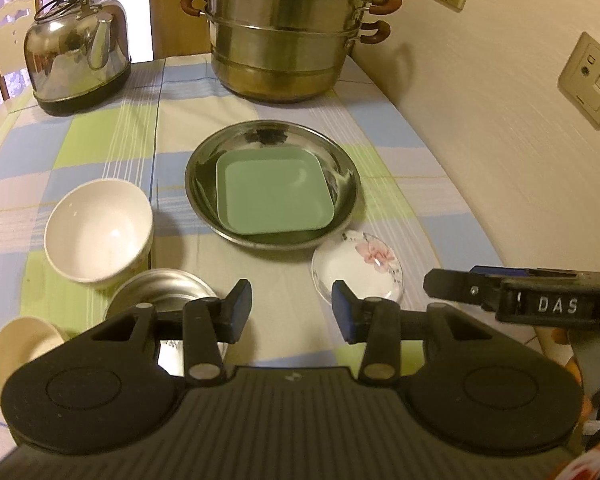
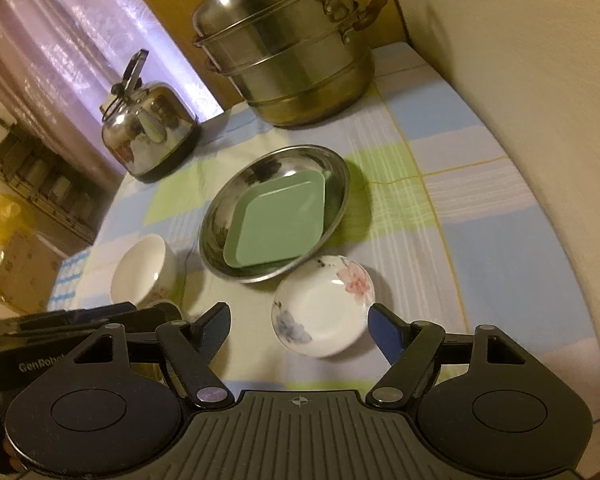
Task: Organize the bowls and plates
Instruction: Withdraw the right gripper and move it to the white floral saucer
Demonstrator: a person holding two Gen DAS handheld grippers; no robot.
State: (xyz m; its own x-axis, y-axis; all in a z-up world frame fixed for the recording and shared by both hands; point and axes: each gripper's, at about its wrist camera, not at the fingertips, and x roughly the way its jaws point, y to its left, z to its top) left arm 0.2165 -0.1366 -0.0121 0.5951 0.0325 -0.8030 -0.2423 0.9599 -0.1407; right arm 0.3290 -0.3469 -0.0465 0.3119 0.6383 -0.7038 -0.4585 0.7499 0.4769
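Both grippers hover with jaws parted, holding nothing. Right gripper should straddle the floral dish's rim squarely, then seat it flat on the green square plate inside the steel pan; left gripper stays clear.

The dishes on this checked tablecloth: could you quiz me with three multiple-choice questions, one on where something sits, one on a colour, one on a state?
1. Where is the square plate?
A. inside the round steel dish
B. under the kettle
C. on the steamer pot

2. What colour is that square plate?
A. red
B. green
C. black

3. How is the right hand-held gripper?
A. clamped on the white bowl
C. open, holding nothing
B. clamped on the kettle

Answers: 1 A, it lies within the steel dish's rim. 2 B, it shows pale green in both views. 3 C, its fingers stand apart, with the flowered saucer untouched beyond them.
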